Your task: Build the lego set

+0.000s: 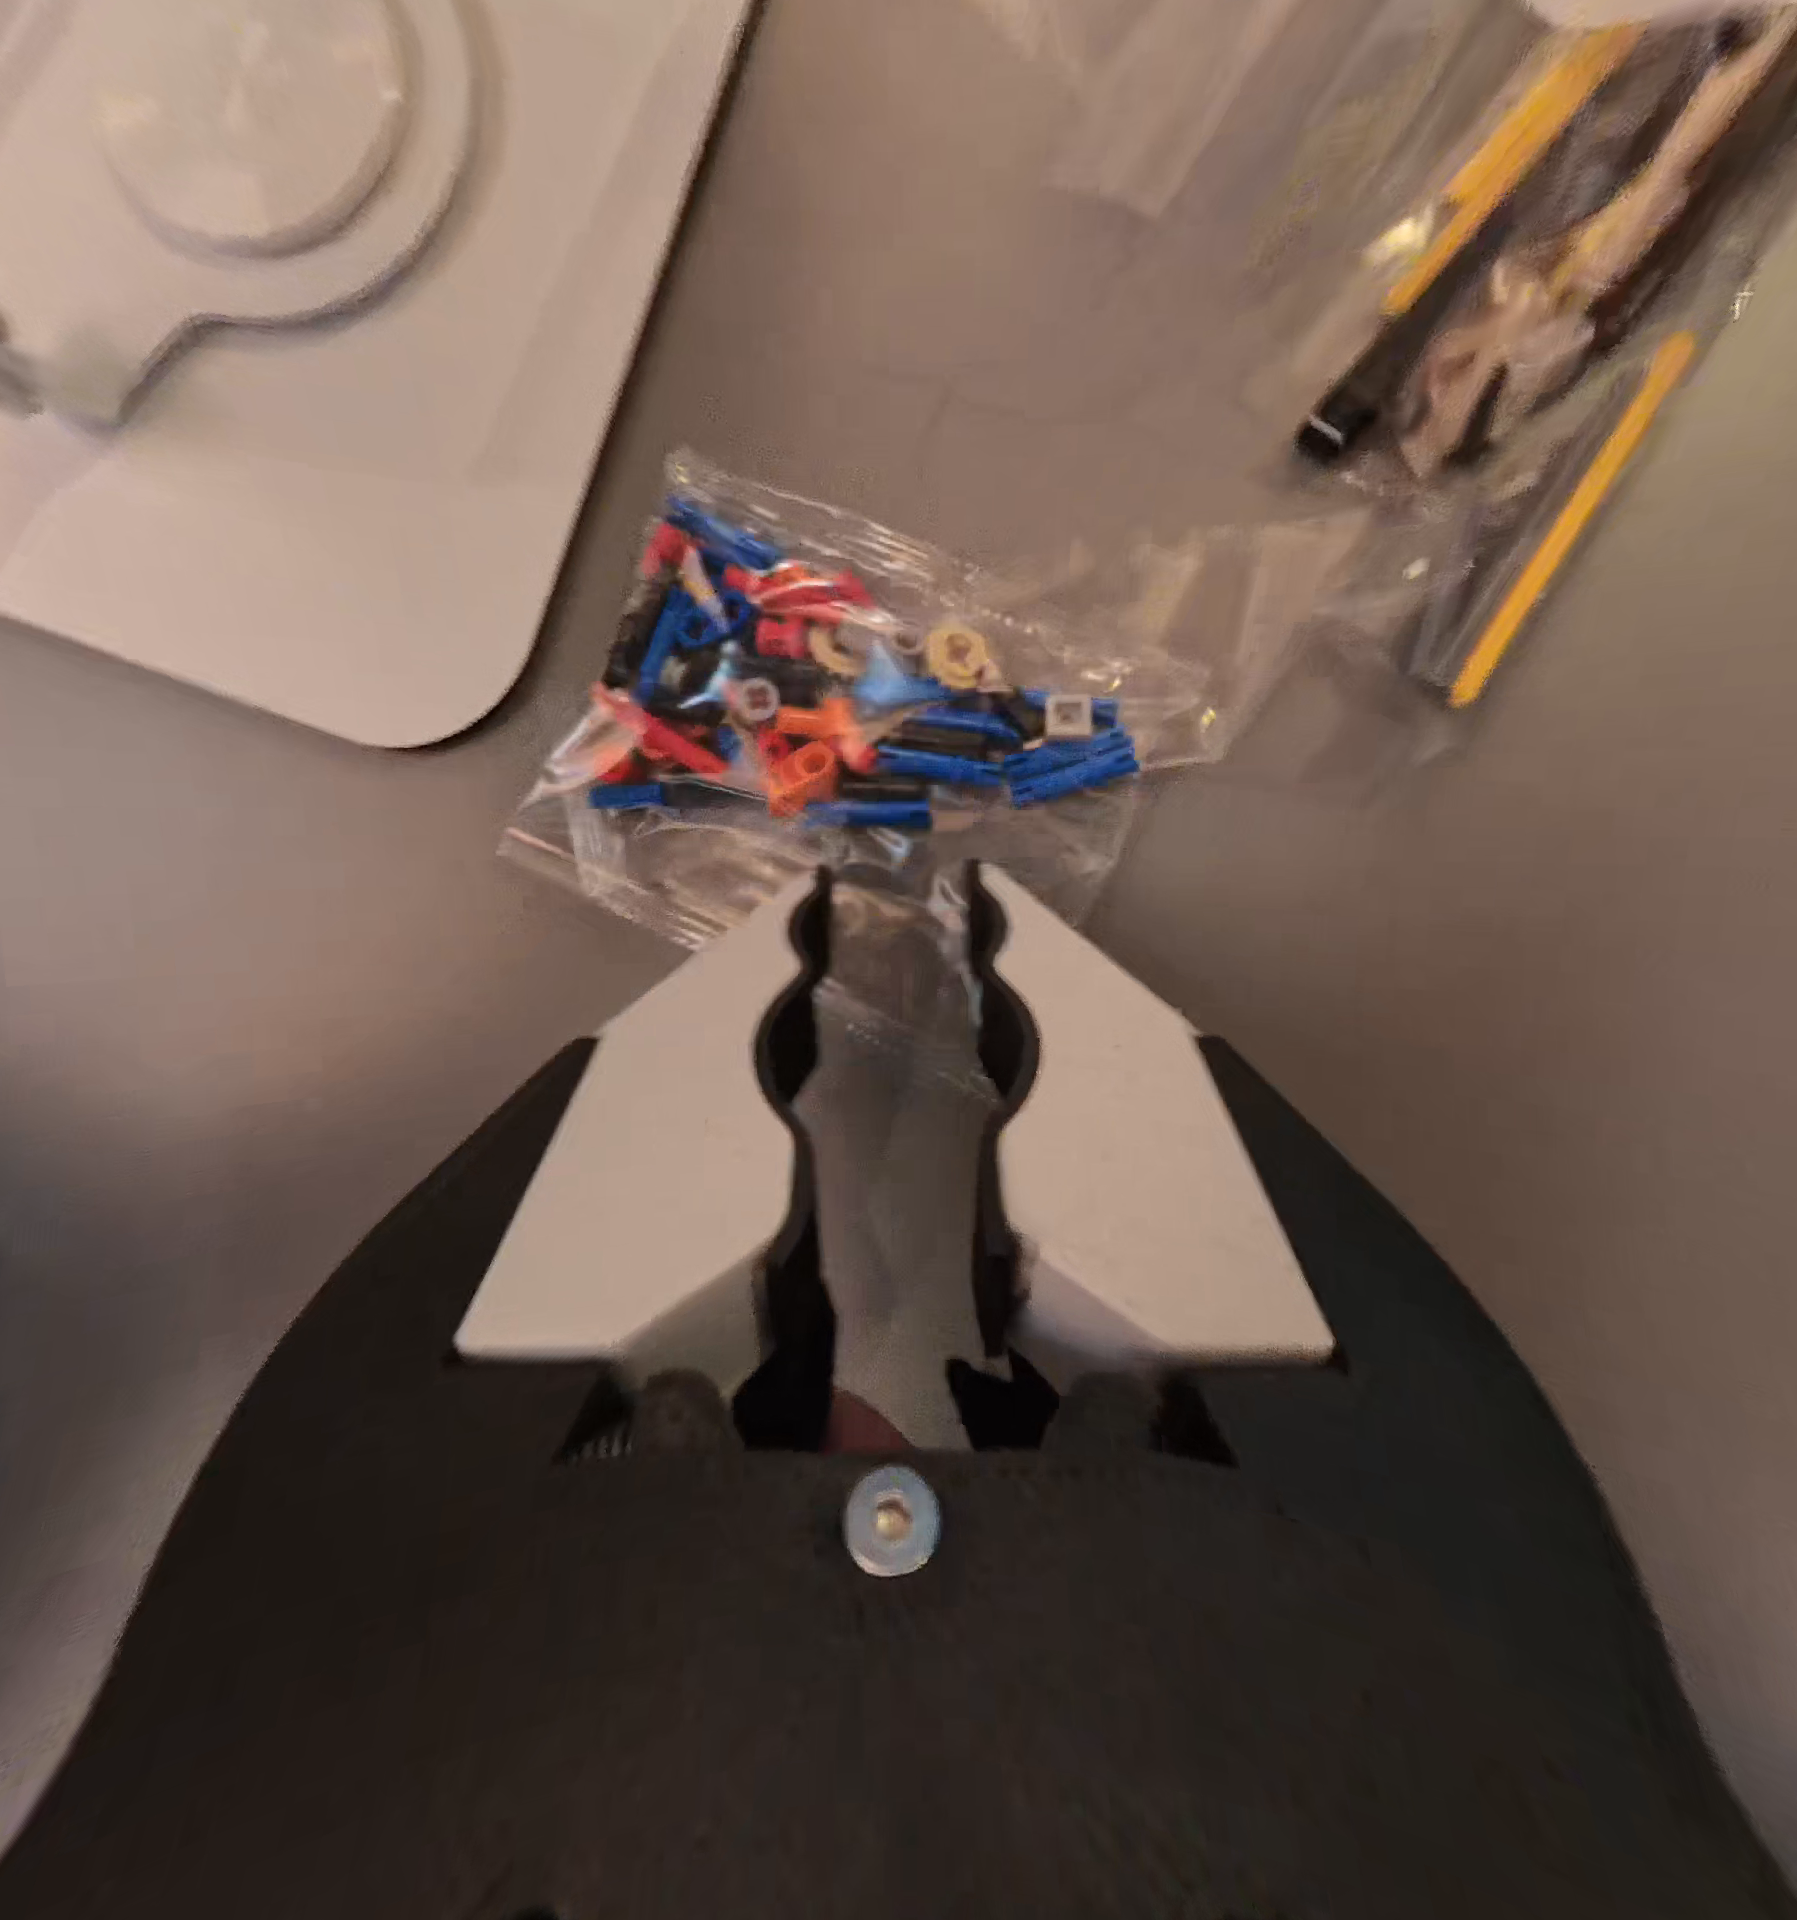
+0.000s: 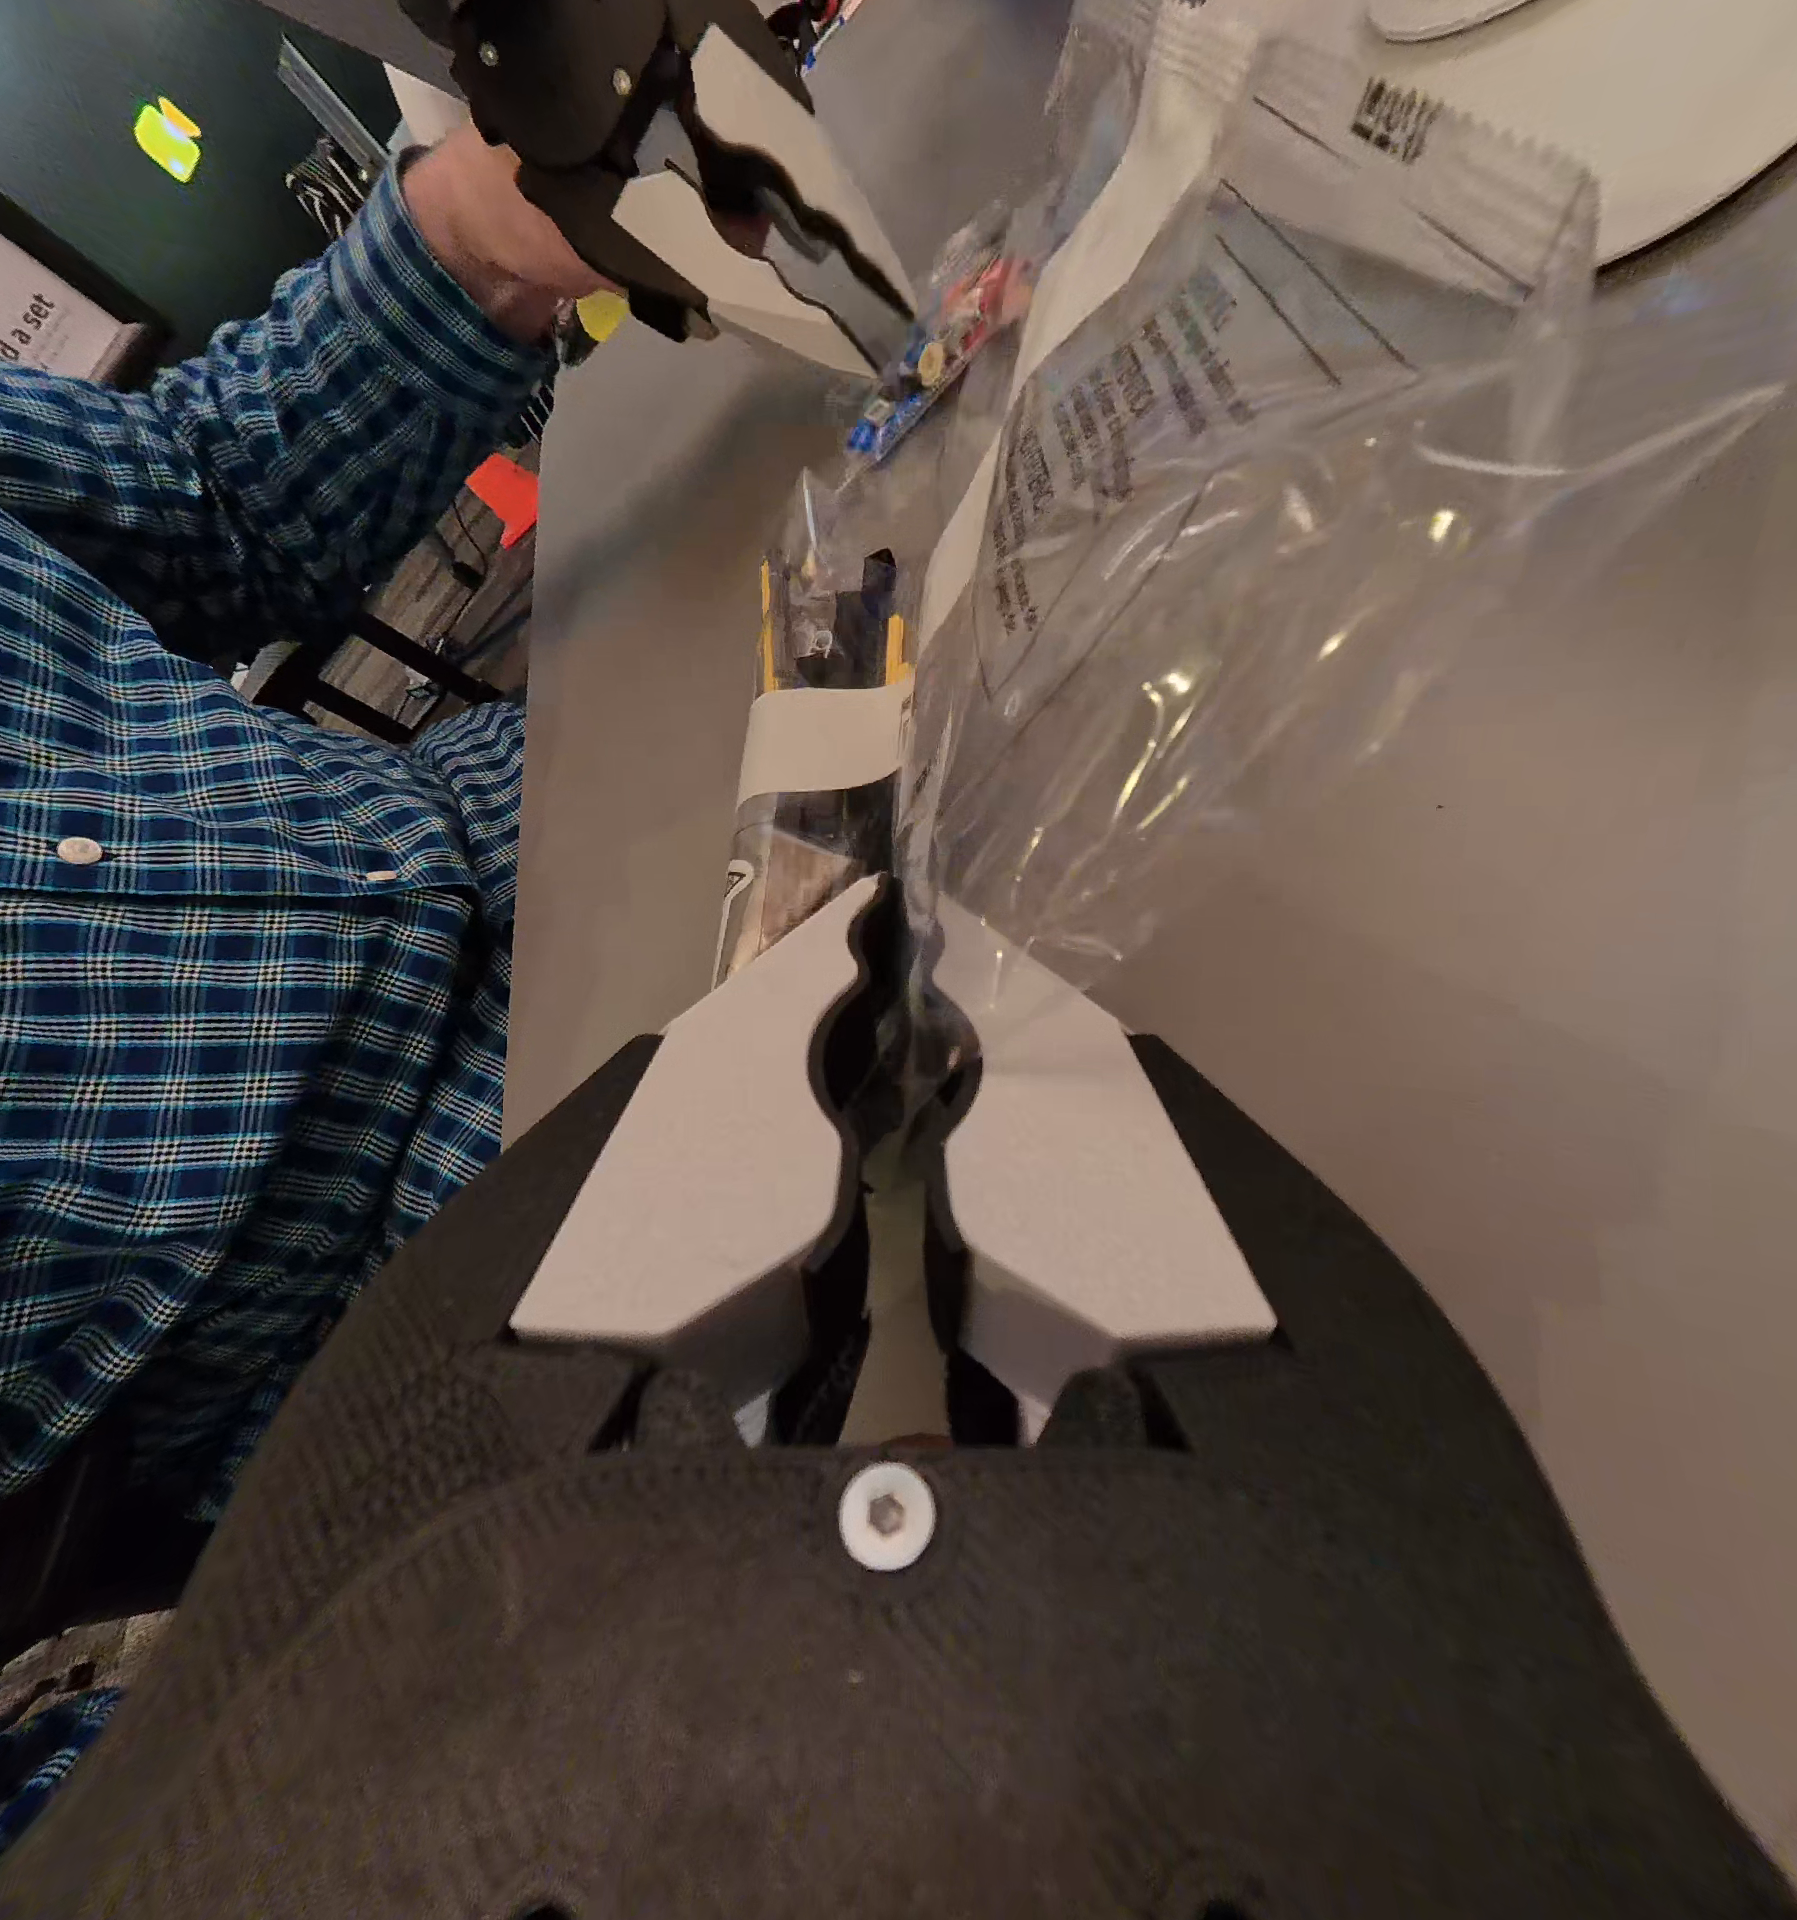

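left gripper (image 1: 899, 883) sat closest to the small bag of mixed pins (image 1: 852, 686), its jaws a narrow gap apart with the bag's clear near edge lying between the tips; whether they had bitten on the film, cannot tell. the coloured pins lay just beyond the tips, dead ahead, and the small bag's long axis ran crosswise to the fingers, so the grip fell on the empty margin rather than on the parts. judged: opening this small bag was the step in hand, build not yet begun. taking the small bag as landmark: to its far right lay the bag of yellow and black parts (image 1: 1559, 343), well apart; to its far left the white tray (image 1: 281, 582), near but not touching. right gripper (image 2: 899, 904) had jaws pressed together at the tips on clear film, seemingly the edge of the large clear bag (image 2: 1289, 582) that billowed beyond; the yellow and black parts bag sat just ahead of it, the small bag farther on under the left gripper. left was the nearer hand; a pull along its fingers could slip off thin film.
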